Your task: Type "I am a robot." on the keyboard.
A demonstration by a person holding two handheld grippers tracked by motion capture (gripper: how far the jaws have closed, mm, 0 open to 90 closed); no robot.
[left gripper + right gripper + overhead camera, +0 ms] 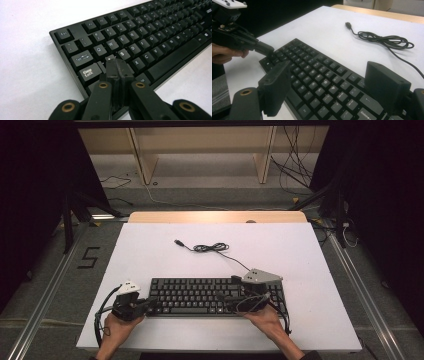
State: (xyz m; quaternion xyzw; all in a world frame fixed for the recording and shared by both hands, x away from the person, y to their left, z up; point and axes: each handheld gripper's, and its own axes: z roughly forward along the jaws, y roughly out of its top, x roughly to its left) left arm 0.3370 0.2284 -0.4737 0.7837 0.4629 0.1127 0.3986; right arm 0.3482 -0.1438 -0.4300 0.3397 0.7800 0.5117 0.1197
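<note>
Left gripper (117, 65) has its jaws pressed together with nothing between them, the tips resting at the keyboard's (215, 296) left end, right by the Caps Lock key (88, 72) and the A key. Right gripper (329, 87) hangs over the keyboard's other end with jaws spread wide, keys showing between them, gripping nothing. Beyond it, the keyboard's cable (212, 248) lies coiled on the white table (150, 255).

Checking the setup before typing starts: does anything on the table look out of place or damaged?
Nothing looks damaged. The keyboard lies square on the table; its cable lies loosely coiled behind it, plug unconnected.
</note>
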